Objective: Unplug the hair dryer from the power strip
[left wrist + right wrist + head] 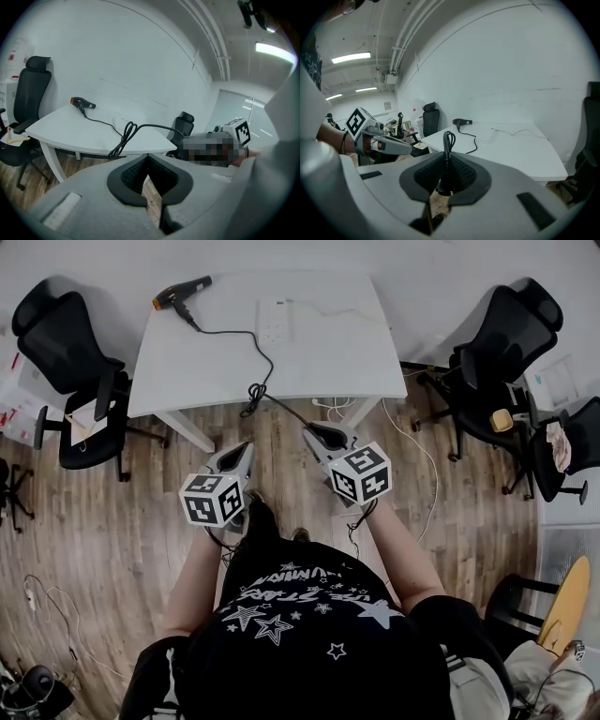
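The black-and-orange hair dryer [181, 292] [82, 102] [462, 122] lies at the far left corner of the white table [328, 371]. A white power strip [275, 320] lies mid-table near the far edge. The dryer's black cord [256, 390] [123, 138] loops over the near table edge and runs down to my right gripper [314, 435] [443, 185]. That gripper is shut on the cord's plug end [443, 180], held in front of the table and apart from the strip. My left gripper [246, 448] [148, 159] hangs beside it, jaws together and holding nothing.
Black office chairs stand left [70, 362] and right [497, 343] of the table, with more seats at the far right. A white cable [412, 442] trails over the wooden floor from under the table. I stand about a step back from the table's near edge.
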Demonstrator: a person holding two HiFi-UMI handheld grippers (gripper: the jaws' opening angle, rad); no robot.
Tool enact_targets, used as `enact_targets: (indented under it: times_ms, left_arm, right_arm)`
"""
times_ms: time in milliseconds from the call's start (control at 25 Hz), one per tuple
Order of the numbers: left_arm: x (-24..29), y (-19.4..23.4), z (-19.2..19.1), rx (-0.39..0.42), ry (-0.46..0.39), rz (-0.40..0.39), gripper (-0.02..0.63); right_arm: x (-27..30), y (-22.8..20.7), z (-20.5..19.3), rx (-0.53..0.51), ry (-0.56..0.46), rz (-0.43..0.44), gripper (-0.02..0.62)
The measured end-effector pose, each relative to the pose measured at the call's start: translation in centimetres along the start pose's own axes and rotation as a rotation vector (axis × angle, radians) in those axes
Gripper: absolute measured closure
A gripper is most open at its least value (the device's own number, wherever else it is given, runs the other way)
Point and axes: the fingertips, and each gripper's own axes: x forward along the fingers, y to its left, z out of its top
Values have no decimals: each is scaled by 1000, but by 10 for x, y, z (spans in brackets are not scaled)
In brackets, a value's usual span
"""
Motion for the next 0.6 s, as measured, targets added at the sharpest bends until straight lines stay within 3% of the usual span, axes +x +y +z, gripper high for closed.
enact_targets:
  times_ms: [600]
  left_arm:
    - [-7, -34, -20, -2, -1, -4, 600]
  right_arm:
    - [-34, 2, -36, 9, 17, -20, 548]
